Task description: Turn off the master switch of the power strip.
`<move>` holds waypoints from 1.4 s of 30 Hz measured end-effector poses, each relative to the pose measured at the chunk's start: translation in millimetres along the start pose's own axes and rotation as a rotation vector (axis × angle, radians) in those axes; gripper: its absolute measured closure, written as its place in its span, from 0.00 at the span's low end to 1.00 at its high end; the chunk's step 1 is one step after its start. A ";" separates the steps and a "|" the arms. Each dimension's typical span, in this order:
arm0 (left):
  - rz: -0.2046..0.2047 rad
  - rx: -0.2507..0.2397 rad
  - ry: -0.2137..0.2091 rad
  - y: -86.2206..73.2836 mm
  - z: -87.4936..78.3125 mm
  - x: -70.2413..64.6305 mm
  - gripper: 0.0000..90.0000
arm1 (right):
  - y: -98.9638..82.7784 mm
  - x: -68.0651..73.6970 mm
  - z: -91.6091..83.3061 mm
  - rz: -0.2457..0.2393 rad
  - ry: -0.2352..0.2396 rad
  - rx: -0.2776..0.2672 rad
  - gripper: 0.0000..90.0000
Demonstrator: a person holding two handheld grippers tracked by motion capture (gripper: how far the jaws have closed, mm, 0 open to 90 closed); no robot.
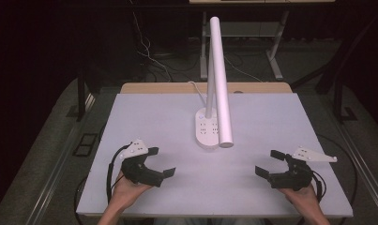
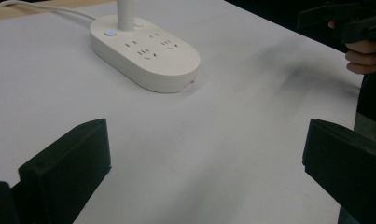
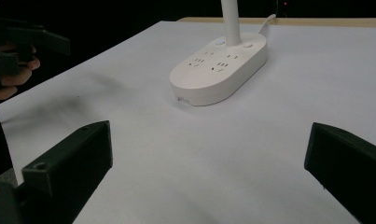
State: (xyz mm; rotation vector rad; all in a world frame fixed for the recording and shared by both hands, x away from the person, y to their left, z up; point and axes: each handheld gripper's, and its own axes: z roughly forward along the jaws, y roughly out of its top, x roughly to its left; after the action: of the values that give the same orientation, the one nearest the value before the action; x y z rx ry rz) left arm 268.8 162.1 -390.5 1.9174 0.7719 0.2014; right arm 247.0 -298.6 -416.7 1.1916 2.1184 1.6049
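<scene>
Two hand-held grippers — left [image 1: 162,162] spread | right [image 1: 267,161] spread | lamp base [image 1: 207,127] between, untouched

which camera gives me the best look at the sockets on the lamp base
The left gripper view: the lamp base sits close, its socket slots and lit button sharp. The right gripper view shows the same base from the other side, slightly farther off. In the high view the lamp's arm partly covers it.

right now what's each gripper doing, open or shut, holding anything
Left gripper: open, jaws wide apart, holding nothing, above the table.
Right gripper: open, jaws wide apart, holding nothing, pointed toward the lamp base.
</scene>
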 end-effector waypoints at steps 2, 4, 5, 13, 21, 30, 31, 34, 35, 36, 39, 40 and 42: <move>-0.001 0.003 0.000 4.2 -0.2 1.7 0.00 | -0.1 0.2 0.0 -0.002 -0.001 0.001 0.00; 0.003 0.008 0.001 8.6 -0.4 3.6 0.00 | -0.1 0.2 0.1 -0.005 -0.004 0.000 0.00; 0.002 0.011 0.002 10.8 -0.4 4.5 0.00 | -0.1 0.2 0.1 -0.005 -0.004 0.000 0.00; 0.000 0.017 0.000 24.5 2.5 12.4 0.00 | -0.1 0.4 0.1 -0.004 -0.008 0.000 0.00; 0.019 0.044 -0.007 38.3 10.8 15.7 0.00 | -0.3 0.4 -0.2 -0.004 -0.008 0.000 0.00; 0.029 0.068 -0.008 52.3 20.1 23.2 0.00 | -0.2 1.1 -0.9 -0.010 -0.009 -0.002 0.00; 0.031 0.071 -0.007 54.1 20.8 24.0 0.00 | -0.2 1.1 -0.9 -0.010 -0.009 -0.002 0.00; 0.037 0.077 -0.006 59.7 22.2 26.4 0.00 | -0.3 0.5 -1.3 -0.008 -0.011 -0.002 0.00; 0.041 0.079 -0.003 61.4 22.7 27.0 0.00 | -0.3 0.5 -1.4 -0.007 -0.012 -0.003 0.00; 0.041 0.081 -0.001 63.0 23.2 27.4 0.00 | -0.3 0.7 -1.4 -0.005 -0.011 -0.003 0.00; 0.044 0.087 -0.002 67.3 25.2 29.0 0.00 | -0.2 1.3 -1.4 -0.009 -0.009 -0.002 0.00; 0.051 0.093 -0.002 68.7 26.0 29.9 0.00 | -0.3 1.9 -1.2 -0.013 -0.010 -0.002 0.00; 0.055 0.100 -0.004 71.1 28.1 31.3 0.00 | -0.3 2.1 -1.1 -0.014 -0.010 -0.002 0.00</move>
State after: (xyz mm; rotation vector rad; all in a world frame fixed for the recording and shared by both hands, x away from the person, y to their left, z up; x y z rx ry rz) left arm 336.4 139.6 -348.5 2.0341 0.7397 0.1961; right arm 244.8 -297.9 -416.0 1.1788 2.1135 1.5915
